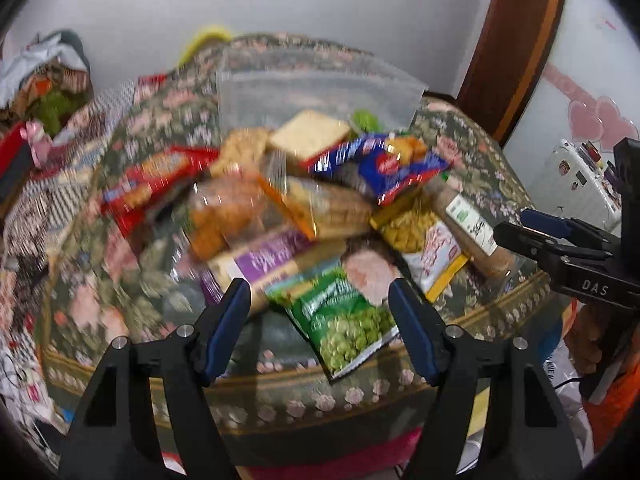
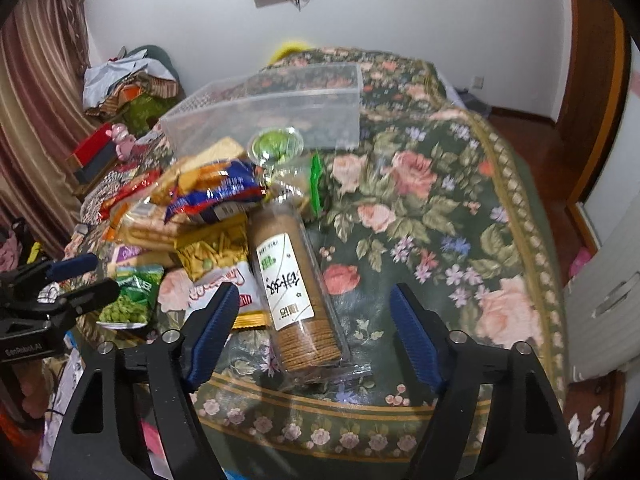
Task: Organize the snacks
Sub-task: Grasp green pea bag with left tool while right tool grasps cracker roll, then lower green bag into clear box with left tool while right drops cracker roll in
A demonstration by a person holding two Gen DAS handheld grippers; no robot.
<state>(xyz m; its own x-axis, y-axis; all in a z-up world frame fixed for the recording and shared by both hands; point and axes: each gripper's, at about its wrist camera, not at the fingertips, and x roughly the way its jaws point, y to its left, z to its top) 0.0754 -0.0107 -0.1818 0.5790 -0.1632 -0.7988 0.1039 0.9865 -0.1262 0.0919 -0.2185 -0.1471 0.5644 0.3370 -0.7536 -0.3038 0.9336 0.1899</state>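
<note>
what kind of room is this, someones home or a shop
Most likely a room in a home: a table under a floral cloth, striped curtains by the wall, a heap of clothes in the corner, and wooden door trim.

Floral-clothed table (image 2: 440, 184) bears snack packets (image 1: 280, 216) and clear bin (image 2: 280, 108).

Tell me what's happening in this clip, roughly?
A person holds two grippers over a heap of snack packs on a floral-covered table. The left gripper hangs open above the green pea bag; the right gripper is open over the clear sleeve of brown biscuits. Neither touches anything. The clear plastic bin behind the heap looks empty.
</note>
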